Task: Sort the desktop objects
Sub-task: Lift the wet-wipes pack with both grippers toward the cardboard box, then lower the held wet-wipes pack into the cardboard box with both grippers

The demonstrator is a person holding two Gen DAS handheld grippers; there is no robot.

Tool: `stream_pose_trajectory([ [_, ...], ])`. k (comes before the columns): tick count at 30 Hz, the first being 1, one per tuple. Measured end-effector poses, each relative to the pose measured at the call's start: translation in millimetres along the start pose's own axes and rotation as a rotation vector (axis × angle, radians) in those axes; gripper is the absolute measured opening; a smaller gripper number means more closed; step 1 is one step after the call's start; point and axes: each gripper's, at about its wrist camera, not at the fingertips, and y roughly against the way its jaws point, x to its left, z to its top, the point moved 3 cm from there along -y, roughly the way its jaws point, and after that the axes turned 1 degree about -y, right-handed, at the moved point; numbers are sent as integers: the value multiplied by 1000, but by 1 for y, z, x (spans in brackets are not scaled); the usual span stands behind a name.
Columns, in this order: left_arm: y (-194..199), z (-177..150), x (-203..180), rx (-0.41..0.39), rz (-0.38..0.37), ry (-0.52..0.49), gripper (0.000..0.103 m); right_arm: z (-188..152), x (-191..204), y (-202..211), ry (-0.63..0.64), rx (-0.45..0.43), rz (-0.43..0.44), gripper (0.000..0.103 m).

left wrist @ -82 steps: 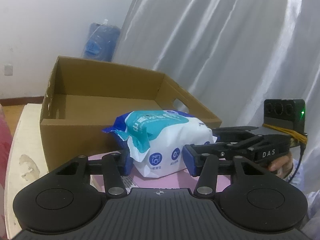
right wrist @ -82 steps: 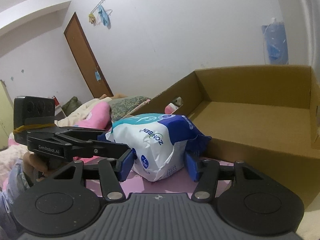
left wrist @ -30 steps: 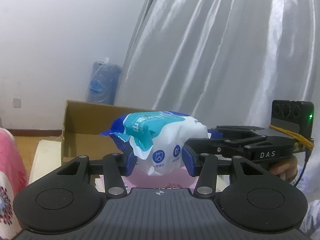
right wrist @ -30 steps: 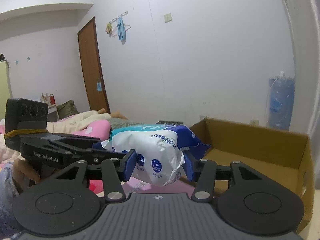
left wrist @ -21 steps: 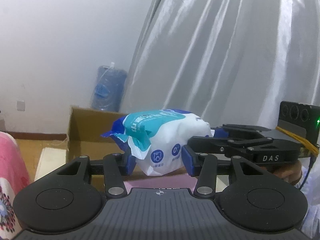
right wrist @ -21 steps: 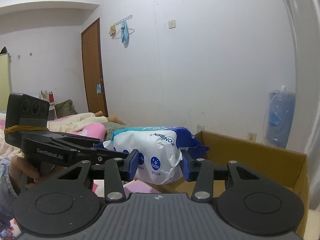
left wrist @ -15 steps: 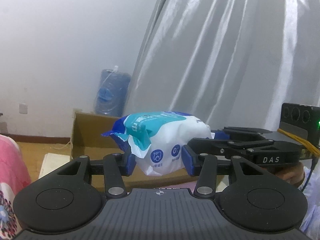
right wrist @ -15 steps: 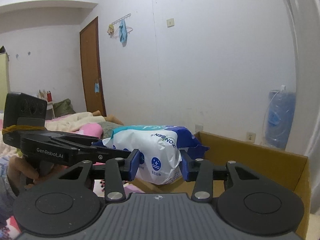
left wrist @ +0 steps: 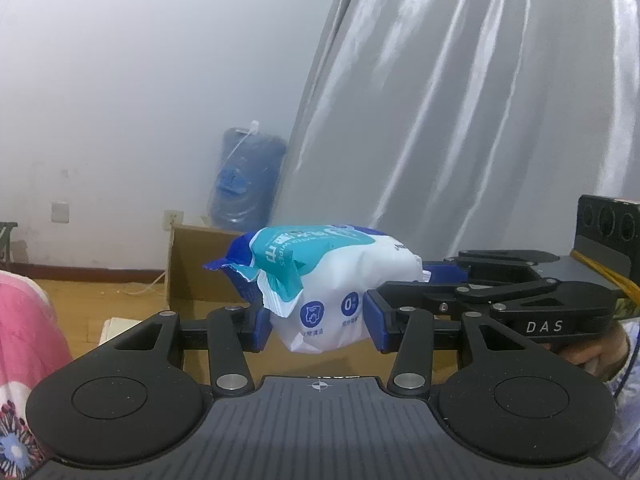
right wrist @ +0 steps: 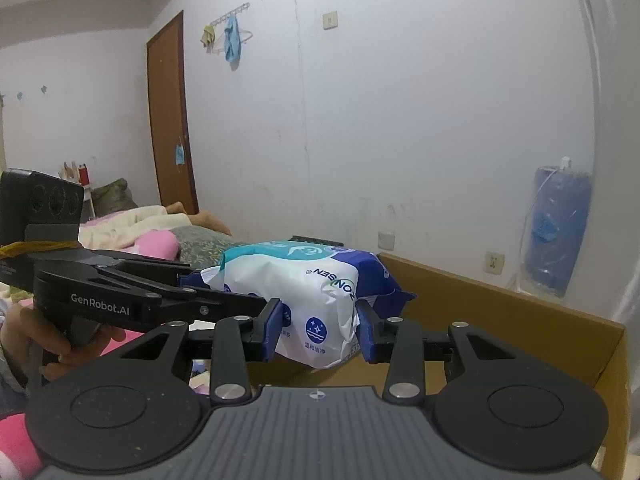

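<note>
Left tool [left wrist: 318, 326] and right tool [right wrist: 318, 330] both clamped tight on the same wet wipes pack [left wrist: 332, 280], one per end, pack up in the air over the cardboard box [right wrist: 520, 316]. Behind: water jug [left wrist: 246, 184], curtain [left wrist: 460, 100].

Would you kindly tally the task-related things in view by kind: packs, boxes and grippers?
Wet wipes pack: 1, held between both grippers
Cardboard box: 1
Grippers: 2, the left gripper and the right gripper, each shut on the pack
Total: 4
</note>
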Motion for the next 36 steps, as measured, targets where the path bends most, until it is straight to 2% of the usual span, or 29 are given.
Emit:
stream_pose_trajectory([
  [8,-36,11,21,65,14,6,46,7,-28,-37,-49,69,-44,43],
  [10,-50,16,29,92,16,37,46,8,-35,-49,-52,104,-59,42],
  [15,-79,16,42,164,50,15,46,4,-51,-79,-65,201,-82,41],
  [19,-107,14,57,278,95,26,44,-1,-66,-112,-112,316,-80,39],
  [24,-132,14,78,381,143,58,43,-12,-85,-144,-220,411,-75,35],
  [27,-146,17,73,441,223,-37,38,-24,-90,-162,-229,486,-104,34],
  [30,-155,14,64,502,294,-168,34,-31,-86,-170,-179,494,-143,31],
  [36,-158,6,53,585,370,-326,32,-41,-80,-181,-139,541,-160,29],
])
